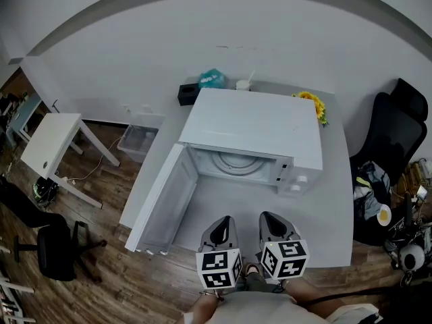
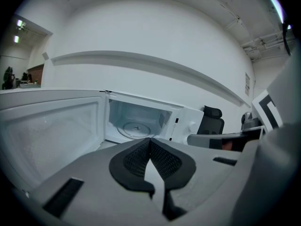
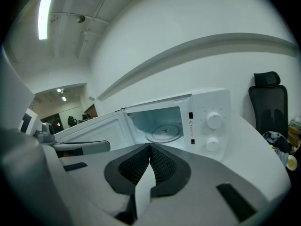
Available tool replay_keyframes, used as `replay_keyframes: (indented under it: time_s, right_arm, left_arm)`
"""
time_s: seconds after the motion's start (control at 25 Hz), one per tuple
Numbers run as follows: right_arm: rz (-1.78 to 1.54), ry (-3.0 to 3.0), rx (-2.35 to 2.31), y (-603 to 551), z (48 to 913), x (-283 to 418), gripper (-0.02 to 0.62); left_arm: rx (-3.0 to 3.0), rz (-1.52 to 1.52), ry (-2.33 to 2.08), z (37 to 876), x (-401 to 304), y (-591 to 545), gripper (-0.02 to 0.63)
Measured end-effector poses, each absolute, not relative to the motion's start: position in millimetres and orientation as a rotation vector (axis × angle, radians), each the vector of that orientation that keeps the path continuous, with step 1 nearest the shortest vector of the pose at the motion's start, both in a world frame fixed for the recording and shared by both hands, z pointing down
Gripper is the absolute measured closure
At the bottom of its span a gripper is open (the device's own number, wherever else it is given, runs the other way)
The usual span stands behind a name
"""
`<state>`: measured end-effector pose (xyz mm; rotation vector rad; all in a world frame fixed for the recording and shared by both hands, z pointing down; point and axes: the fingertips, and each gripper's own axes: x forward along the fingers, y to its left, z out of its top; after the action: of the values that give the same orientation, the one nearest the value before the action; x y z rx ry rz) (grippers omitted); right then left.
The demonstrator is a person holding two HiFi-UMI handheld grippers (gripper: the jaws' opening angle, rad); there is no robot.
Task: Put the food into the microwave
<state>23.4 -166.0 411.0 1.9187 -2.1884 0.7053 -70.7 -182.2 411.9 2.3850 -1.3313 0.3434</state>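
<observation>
**A:** Since the microwave (image 1: 253,123) stands open on the worktop (image 1: 324,238), where is the food?

**B:** No view shows it. The turntable (image 3: 163,132) is bare, the worktop in front of the oven has nothing on it, and neither gripper carries anything.

**A:** So how do the grippers stand?

**B:** The left gripper (image 2: 150,142) and the right gripper (image 3: 150,147) hover side by side over the near edge of the worktop, aimed at the cavity. On each, the ribbed fingers (image 2: 136,160) are pressed together at the tips with nothing between them.

**A:** Then what could go wrong from here?

**B:** I'd watch the door (image 1: 165,201) first. It is swung wide along the worktop's left edge, its free end reaching toward the near left corner. A left gripper turning away to fetch the food, or coming back loaded, could clip it and jolt the oven or the load.

**A:** Anything else?

**B:** The closed fingers. If they reach the dish without opening first, they would shove it rather than take it. Also, the cavity mouth is low, so food carried in tilted might catch the upper frame and spill.
</observation>
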Motion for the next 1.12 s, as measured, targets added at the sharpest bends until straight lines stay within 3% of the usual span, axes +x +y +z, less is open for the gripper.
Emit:
replay_keyframes:
  time_s: [0.84, 1.12]
  right_arm:
    - [0.772, -2.108, 2.004, -144.7, 423.2, 71.1, 0.577]
    - [0.847, -1.944, 2.144, -117.3, 444.1, 120.8, 0.575]
  left_arm:
    - [2.402, 0.413, -1.123, 435.9, -6.3, -166.9, 0.601]
    - [2.408, 0.488, -1.002, 457.8, 23.2, -154.8, 0.543]
